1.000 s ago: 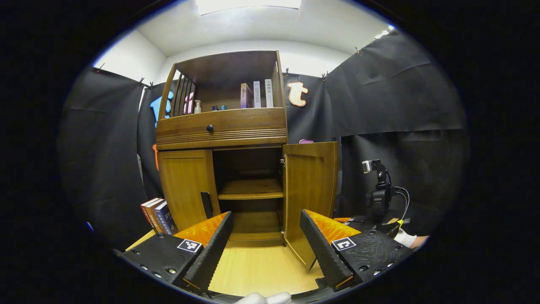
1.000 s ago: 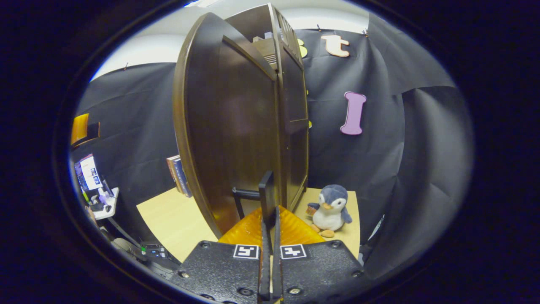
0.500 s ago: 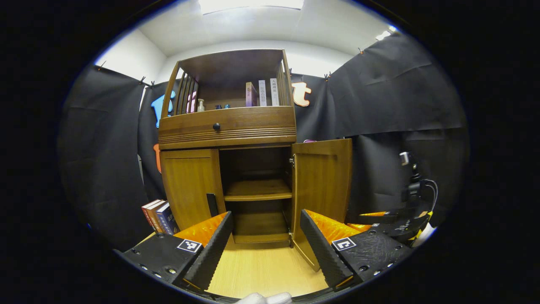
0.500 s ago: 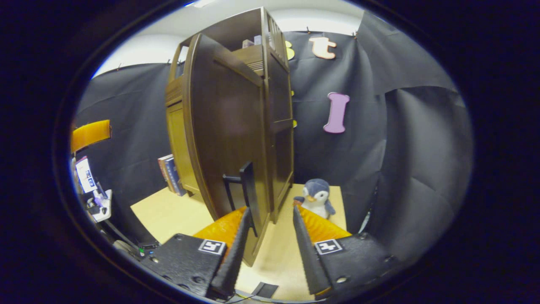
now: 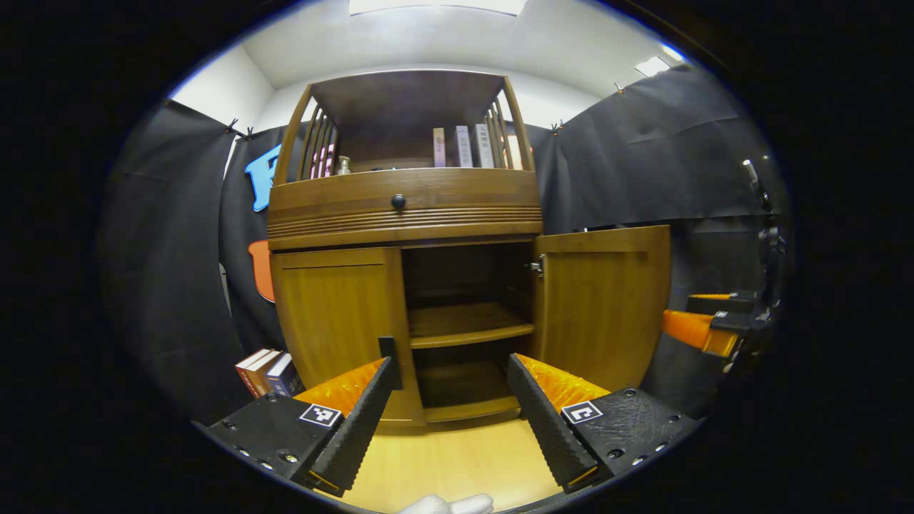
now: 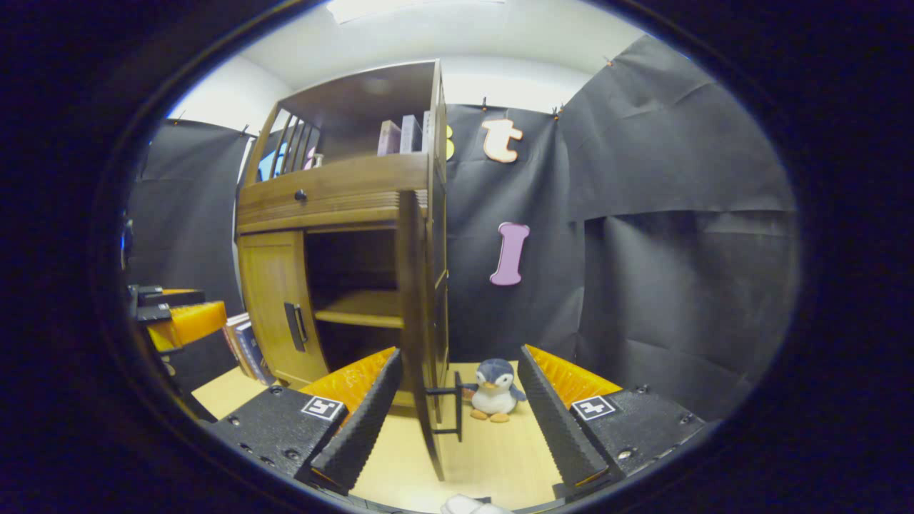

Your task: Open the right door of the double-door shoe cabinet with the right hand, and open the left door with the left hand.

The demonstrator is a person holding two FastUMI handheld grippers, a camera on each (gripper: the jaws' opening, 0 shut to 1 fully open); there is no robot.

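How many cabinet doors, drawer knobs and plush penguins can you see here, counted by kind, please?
Cabinet doors: 2, the left door shut and the right door swung open
Drawer knobs: 1
Plush penguins: 1
Total: 4

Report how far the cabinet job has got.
Done: the right door stands swung wide, and the right gripper is open, off its handle. In hand: the open left gripper faces the left door's handle. Left: the left door is shut.

Book spines (image 5: 464, 146): print too small; unreadable.
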